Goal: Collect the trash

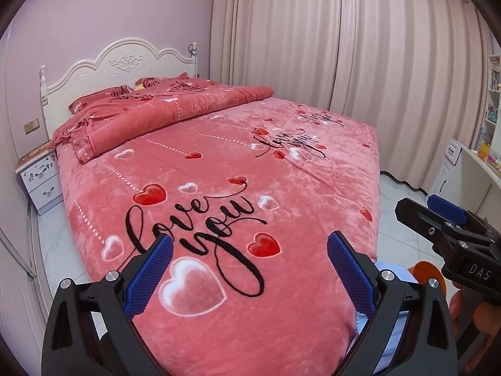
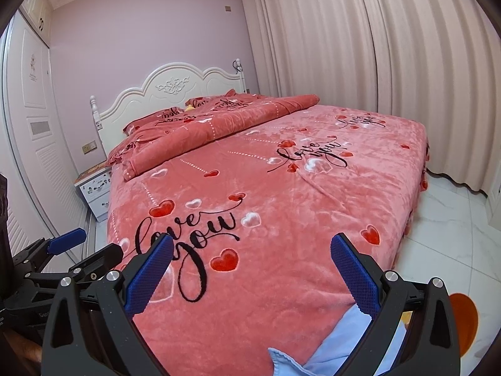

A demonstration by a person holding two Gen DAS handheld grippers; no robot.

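Note:
No clear piece of trash shows in either view. My left gripper (image 1: 250, 239) is open over the foot of a bed with a pink "love you" heart blanket (image 1: 219, 163), with nothing between its blue pads. To its right, my right gripper (image 2: 253, 240) is open over the same blanket (image 2: 281, 188) and also holds nothing. Each gripper shows in the other's view: the right one (image 1: 438, 216) and the left one (image 2: 94, 246). A light blue cloth (image 2: 328, 344) lies at the bed's near right corner, partly hidden by my right finger. A small yellow item (image 1: 140, 87) sits by the pillows.
A folded pink quilt (image 1: 156, 109) lies across the head of the bed below a white headboard (image 1: 125, 59). A white nightstand (image 1: 40, 178) stands at the left and a wardrobe (image 2: 31, 125) beyond it. Curtains (image 1: 344, 47) close the far side. An orange object (image 2: 463, 316) lies on the tiled floor (image 2: 444, 219); a desk (image 1: 469, 169) stands at the right.

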